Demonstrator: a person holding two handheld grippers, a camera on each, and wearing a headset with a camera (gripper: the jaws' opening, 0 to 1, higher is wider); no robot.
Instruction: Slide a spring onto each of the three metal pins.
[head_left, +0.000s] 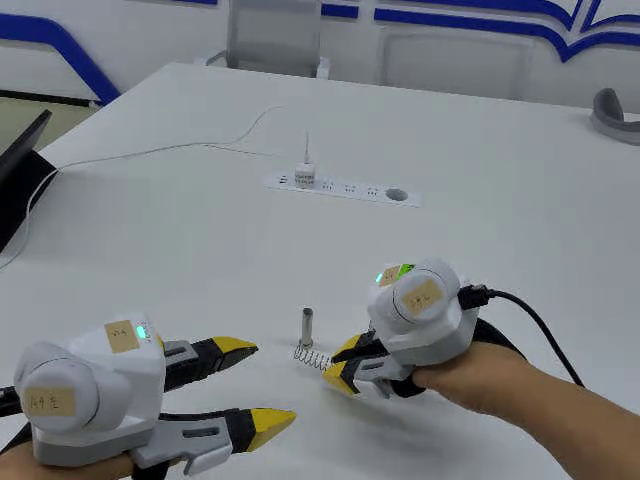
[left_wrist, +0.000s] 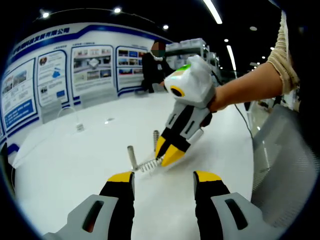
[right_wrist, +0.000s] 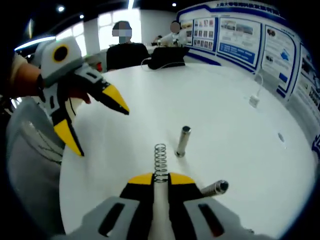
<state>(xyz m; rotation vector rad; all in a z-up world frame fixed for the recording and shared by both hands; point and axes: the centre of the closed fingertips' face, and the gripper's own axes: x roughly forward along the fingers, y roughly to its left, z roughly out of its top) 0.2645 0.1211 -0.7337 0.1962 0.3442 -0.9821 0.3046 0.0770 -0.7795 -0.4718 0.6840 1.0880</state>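
The left tongs (head_left: 265, 382) are at the left, down by the near edge of the table (head_left: 180, 240). They are open wide and have nothing in them. Just to their right a shiny metal pin (head_left: 306, 327) stands straight up on the table. The spring (head_left: 311, 355) lies low, close by the foot of that pin. One end of it is pinched in the right tongs (head_left: 336, 366), which are squeezed narrow on it. In the right gripper view a second pin (right_wrist: 215, 188) sits just beside those tongs. A white power strip (head_left: 340, 187) lies farther back, near the middle of the table.
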